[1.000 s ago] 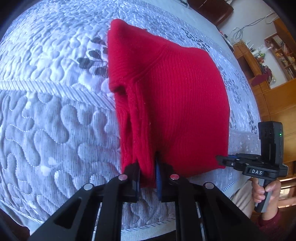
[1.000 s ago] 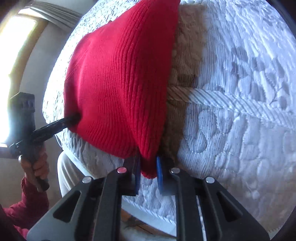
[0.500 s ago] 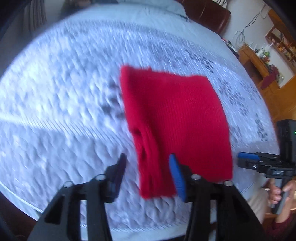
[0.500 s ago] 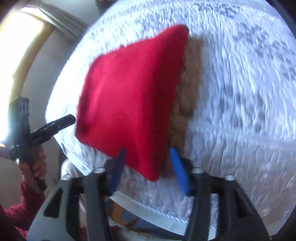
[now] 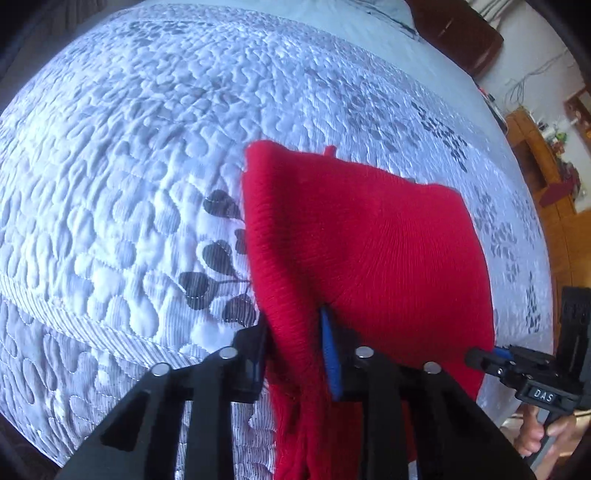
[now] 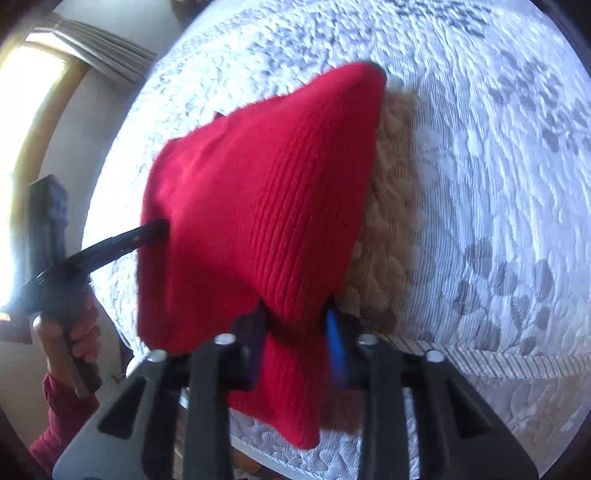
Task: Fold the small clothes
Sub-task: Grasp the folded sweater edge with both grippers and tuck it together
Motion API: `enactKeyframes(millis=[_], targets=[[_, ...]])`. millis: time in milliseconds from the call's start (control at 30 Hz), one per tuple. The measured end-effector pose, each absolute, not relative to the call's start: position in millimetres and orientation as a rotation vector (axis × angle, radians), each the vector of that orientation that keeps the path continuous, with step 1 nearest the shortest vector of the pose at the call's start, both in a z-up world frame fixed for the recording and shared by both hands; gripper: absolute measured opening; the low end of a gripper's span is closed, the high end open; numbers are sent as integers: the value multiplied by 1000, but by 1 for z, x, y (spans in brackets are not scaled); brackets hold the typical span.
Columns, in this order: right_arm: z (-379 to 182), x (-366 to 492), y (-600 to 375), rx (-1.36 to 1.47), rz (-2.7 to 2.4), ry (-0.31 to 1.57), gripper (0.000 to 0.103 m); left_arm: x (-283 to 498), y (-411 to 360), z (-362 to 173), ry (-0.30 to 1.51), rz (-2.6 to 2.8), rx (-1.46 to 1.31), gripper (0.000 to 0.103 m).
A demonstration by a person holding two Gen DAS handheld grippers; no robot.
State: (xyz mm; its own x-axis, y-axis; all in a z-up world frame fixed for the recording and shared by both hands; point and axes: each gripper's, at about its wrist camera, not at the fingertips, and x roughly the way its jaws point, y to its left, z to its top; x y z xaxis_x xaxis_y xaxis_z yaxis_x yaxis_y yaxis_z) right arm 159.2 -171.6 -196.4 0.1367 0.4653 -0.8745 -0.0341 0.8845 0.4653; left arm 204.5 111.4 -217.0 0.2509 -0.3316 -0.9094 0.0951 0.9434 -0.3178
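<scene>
A red knit garment [image 5: 369,251], folded, lies partly raised over the white quilted bedspread [image 5: 129,147]. My left gripper [image 5: 291,325] has a bunched fold of the garment's near left edge between its jaws, which are closing with the pads pressing on the cloth. In the right wrist view the garment [image 6: 258,192] hangs lifted and throws a shadow on the quilt. My right gripper [image 6: 295,314] is closing on its near right corner, pads against the knit. Each gripper shows in the other view, the right gripper [image 5: 487,360] and the left gripper [image 6: 151,230] both at the garment's edge.
The bedspread [image 6: 498,184] reaches its front edge just below both grippers. A wooden cabinet [image 5: 546,166] and a dark chair back [image 5: 454,33] stand beyond the bed. A bright window with a curtain [image 6: 37,110] is at the left. A hand [image 6: 77,332] in a red sleeve grips the left handle.
Both grippers held the garment's near edge, then opened and let it lie on the bed. They have since moved further in over it and closed on it again, lifting it.
</scene>
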Motion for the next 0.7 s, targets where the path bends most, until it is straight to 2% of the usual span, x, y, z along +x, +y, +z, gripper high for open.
enactKeyframes(millis=[100, 200, 400, 467, 567, 700], targets=[[-199, 156, -174, 374, 373, 1401, 15, 200, 121, -222, 1286, -276, -234, 17], [-211, 156, -171, 365, 370, 1422, 16, 196, 131, -232, 1290, -284, -268, 17], [-222, 156, -167, 343, 353, 1429, 23, 192, 125, -231, 1265, -269, -214, 19], [-224, 157, -164, 331, 343, 1429, 25, 192, 122, -229, 1254, -259, -193, 23], [-215, 155, -160, 299, 330, 1412, 34, 186, 125, -221, 1237, -234, -188, 30], [-195, 136, -162, 285, 346, 1388, 38, 161, 123, -204, 1225, -243, -135, 30]])
